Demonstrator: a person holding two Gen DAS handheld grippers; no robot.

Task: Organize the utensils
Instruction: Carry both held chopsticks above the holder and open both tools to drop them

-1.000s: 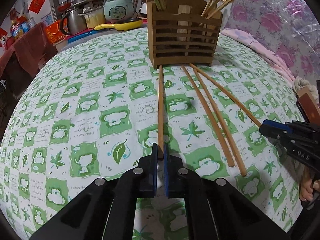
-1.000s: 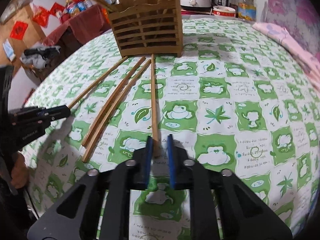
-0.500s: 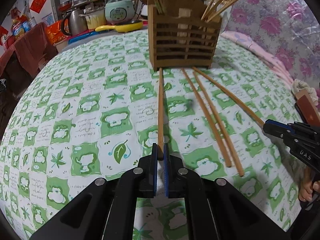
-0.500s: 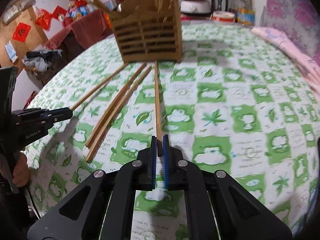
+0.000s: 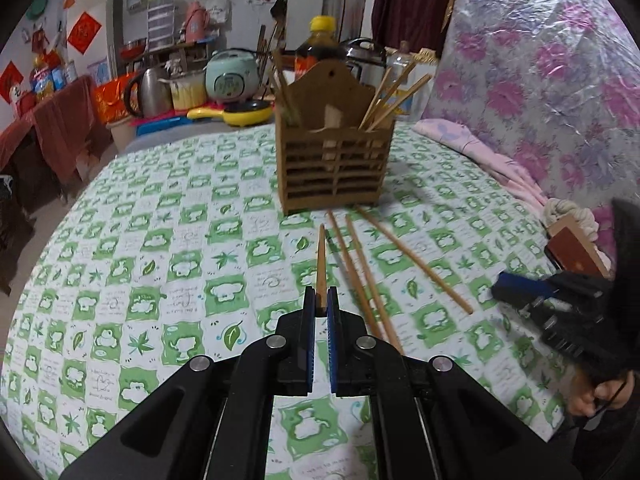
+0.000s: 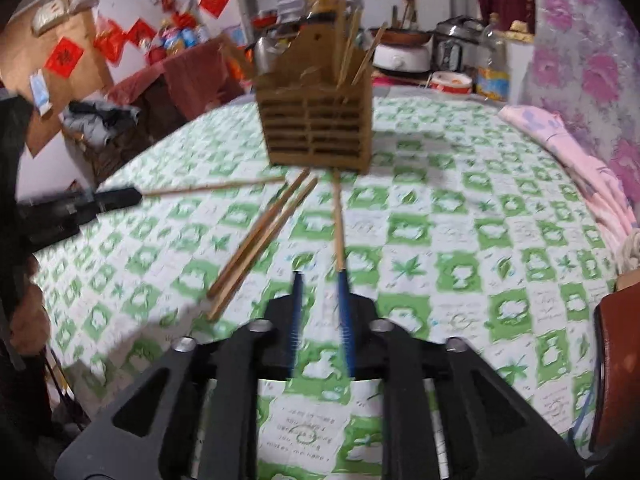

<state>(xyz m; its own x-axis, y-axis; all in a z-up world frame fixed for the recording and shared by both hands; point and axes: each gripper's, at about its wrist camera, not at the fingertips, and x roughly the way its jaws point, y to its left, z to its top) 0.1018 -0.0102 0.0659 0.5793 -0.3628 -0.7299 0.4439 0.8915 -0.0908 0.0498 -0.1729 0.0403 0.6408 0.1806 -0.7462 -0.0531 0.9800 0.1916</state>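
A slatted wooden utensil holder [image 5: 334,160] stands on the green-checked tablecloth [image 5: 160,280] with several chopsticks upright in it. My left gripper [image 5: 320,302] is shut on the near end of one chopstick [image 5: 321,260], held above the cloth and pointing at the holder. Two chopsticks [image 5: 354,272] lie side by side just right of it, a third chopstick [image 5: 416,260] farther right. In the right wrist view my right gripper [image 6: 320,278] has its jaws opening; that third chopstick [image 6: 338,224] lies on the cloth, its near end at the right fingertip, not pressed.
Behind the table are a kettle [image 5: 144,92], a rice cooker [image 5: 232,80], a yellow pan [image 5: 244,114] and a dark bottle [image 5: 320,46]. A pink cloth [image 5: 480,152] drapes the right edge by the flowered wall. A red-brown object [image 6: 618,360] sits at the near right.
My left gripper has risen with its chopstick, lifting it off the cloth. The right gripper, shut on its chopstick half a second ago, has parted its jaws and pulled up.
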